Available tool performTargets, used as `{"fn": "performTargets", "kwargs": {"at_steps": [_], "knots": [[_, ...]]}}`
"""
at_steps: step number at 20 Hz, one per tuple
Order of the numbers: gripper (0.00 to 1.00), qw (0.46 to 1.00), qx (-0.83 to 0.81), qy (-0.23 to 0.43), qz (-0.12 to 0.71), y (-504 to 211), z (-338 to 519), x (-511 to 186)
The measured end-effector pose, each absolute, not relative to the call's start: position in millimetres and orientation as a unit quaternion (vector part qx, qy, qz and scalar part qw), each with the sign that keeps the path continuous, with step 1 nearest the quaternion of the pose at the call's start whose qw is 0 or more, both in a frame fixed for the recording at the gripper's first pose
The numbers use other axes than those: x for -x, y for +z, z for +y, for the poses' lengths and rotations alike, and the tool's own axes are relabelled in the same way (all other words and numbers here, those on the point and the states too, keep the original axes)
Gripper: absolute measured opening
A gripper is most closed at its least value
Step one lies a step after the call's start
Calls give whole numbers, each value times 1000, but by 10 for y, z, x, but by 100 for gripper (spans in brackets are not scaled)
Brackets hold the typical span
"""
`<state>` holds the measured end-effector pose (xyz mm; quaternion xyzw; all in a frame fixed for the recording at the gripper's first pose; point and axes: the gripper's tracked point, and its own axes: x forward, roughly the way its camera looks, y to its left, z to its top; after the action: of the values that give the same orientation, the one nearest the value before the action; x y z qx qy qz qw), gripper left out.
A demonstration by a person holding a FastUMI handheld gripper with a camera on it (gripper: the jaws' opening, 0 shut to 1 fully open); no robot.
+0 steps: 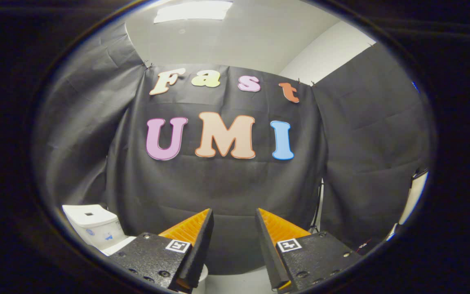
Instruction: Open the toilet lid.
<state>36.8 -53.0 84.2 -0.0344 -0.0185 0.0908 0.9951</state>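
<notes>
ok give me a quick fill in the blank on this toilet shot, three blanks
1. The gripper has its fingers ____, with nothing between them.
2. The toilet tank is coloured ____.
3. The tank stands off to the ____ of the fingers, against the black cloth wall.

Missing words: open; white; left

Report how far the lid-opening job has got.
Done: nothing that shows. The gripper is open, its fingers apart with nothing between them, pointed at the booth's black cloth wall. In hand: no contact yet; the toilet sits off to the left, beside and below the left finger, with its white tank in sight. The lid itself is hidden, so I cannot tell its state. Left: turn toward the toilet, reach the lid, lift it.
</notes>
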Motion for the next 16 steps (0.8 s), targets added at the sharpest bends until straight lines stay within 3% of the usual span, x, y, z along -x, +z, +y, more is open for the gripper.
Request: {"fn": "performTargets", "kwargs": {"at_steps": [16], "knots": [[64,995,2,100,17,191,-500,-416]]}}
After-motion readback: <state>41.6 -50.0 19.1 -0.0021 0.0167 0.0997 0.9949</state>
